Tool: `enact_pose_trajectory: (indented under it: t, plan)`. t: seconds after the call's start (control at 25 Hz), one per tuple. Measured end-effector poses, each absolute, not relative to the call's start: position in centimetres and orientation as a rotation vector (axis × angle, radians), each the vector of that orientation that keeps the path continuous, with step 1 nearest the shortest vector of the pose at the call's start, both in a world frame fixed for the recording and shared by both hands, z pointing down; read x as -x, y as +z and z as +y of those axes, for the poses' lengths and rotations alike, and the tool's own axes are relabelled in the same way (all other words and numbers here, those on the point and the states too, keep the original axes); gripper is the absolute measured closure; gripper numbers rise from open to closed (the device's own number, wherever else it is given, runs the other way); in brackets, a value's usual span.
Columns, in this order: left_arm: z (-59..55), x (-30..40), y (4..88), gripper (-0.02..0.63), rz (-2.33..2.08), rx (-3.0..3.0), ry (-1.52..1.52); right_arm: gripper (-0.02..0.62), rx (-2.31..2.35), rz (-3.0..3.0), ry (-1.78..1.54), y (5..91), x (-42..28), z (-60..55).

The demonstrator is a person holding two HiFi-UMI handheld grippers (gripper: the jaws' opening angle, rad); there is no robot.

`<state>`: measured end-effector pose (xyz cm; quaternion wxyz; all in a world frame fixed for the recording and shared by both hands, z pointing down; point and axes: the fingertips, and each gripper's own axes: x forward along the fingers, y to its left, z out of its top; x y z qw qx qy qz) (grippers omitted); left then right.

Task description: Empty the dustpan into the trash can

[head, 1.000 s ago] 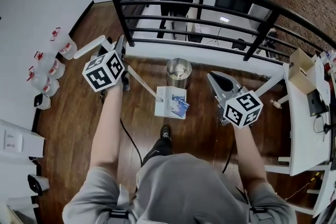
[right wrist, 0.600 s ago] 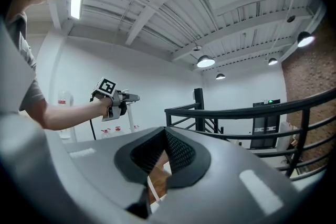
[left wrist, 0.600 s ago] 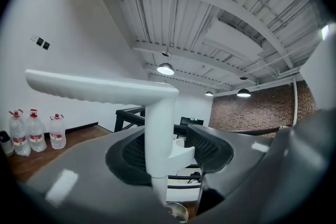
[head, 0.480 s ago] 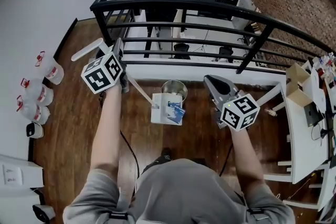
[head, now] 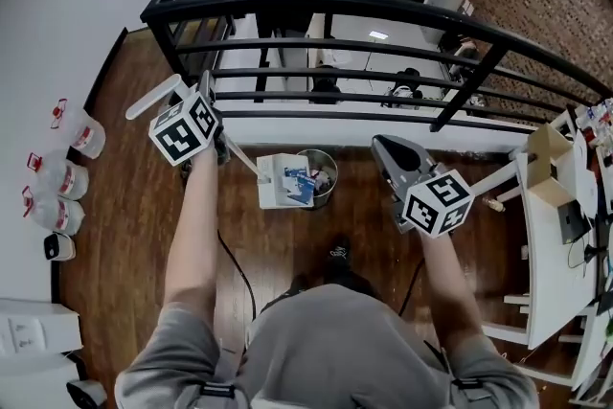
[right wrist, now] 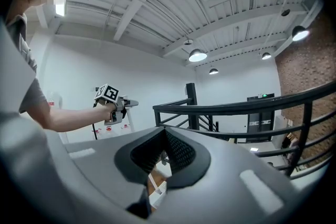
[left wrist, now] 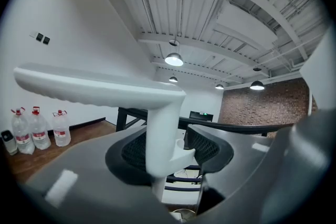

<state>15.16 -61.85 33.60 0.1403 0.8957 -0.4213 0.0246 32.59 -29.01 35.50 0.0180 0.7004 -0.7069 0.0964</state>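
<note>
A white long-handled dustpan [head: 281, 183] with blue and white litter in it hangs at the rim of the round metal trash can [head: 327, 164], overlapping its left side. My left gripper [head: 208, 89] is shut on the dustpan's white handle [head: 153, 97], just below its crossbar. In the left gripper view the handle post [left wrist: 160, 134] stands upright between the black pads [left wrist: 136, 150]. My right gripper [head: 385, 147] is level to the right of the can, shut, with nothing in it. The right gripper view shows its pads [right wrist: 181, 157] together, and the left gripper [right wrist: 113, 98] far off.
A black railing [head: 383, 10] runs across just beyond the can. Water bottles [head: 57, 170] stand by the left wall. A white desk [head: 556, 235] with a cardboard box [head: 548, 147] is at the right. The floor is dark wood.
The person has stepped toward the railing. Both grippers went forward, and the dustpan has moved from in front of the trash can to its rim.
</note>
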Motion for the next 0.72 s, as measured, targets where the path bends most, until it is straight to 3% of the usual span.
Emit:
enact_pose_trajectory:
  t: [0.72]
  plan:
    - [-63.2,-34.4,30.9,0.396,-1.326,-2.797,0.224,0.597,-2.148,-2.353,0.356,35.8,-49.0,-36.1]
